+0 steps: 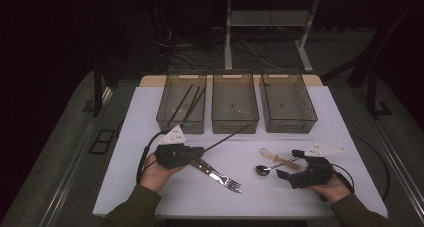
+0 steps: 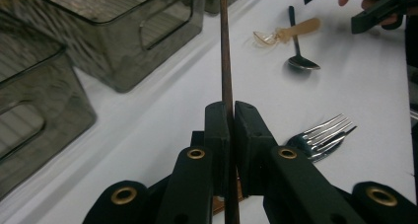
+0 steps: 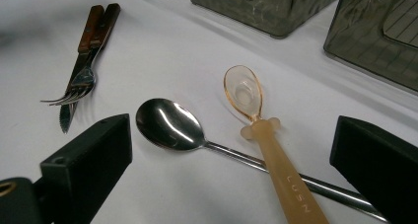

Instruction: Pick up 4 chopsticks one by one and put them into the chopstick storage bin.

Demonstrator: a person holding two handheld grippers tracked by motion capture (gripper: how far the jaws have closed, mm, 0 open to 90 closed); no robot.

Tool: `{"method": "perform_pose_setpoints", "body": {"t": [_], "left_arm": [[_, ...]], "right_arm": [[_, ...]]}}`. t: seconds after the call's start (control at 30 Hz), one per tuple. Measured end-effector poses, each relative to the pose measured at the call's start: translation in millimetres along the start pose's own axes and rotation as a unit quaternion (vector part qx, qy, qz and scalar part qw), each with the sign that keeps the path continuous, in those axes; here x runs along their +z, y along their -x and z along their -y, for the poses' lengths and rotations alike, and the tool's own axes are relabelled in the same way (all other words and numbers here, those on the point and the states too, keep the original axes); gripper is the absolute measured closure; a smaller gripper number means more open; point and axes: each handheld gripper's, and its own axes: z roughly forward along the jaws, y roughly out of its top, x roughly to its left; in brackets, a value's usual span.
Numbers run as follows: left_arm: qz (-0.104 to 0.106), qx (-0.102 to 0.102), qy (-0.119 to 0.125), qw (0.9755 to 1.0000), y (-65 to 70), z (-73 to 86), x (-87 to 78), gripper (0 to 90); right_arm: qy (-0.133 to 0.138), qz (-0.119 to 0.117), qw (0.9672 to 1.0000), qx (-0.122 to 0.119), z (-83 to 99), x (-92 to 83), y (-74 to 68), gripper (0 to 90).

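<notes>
**Chopstick pinched, bins ahead**

Your left gripper (image 2: 230, 135) is clamped tight on a thin dark chopstick (image 2: 226, 51), held near its lower end, its tip reaching toward the middle bin (image 1: 235, 103). It should be light, stiff and slippery, so a grip nearer the middle would likely swing less. Your right gripper (image 3: 231, 160) stands wide open, holding nothing, over the metal spoon (image 3: 170, 125) and amber spoon (image 3: 256, 130). What look like matching sticks lie in the left bin (image 1: 181, 101). The fork (image 1: 226, 179) lies just below.
</notes>
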Motion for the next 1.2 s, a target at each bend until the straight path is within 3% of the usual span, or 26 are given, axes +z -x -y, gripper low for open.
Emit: {"method": "perform_pose_setpoints", "body": {"t": [0.53, 0.93, 1.2], "left_arm": [[-0.049, -0.029, 0.021, 0.9981, -23.3, 7.9, -22.7, 84.4], [-0.087, -0.059, 0.040, 0.9937, -40.8, 13.7, -38.6, 84.4], [-0.097, -0.081, 0.061, 0.9901, -52.9, 12.3, -43.6, 84.4]], "right_arm": [[0.000, 0.000, 1.0000, 0.000, 0.0, 0.1, 0.3, 2.4], [-0.001, 0.000, 1.0000, -0.001, 0.0, 0.3, 0.3, 2.4], [-0.004, 0.001, 1.0000, -0.002, 0.1, 2.0, 0.3, 2.4]]}}
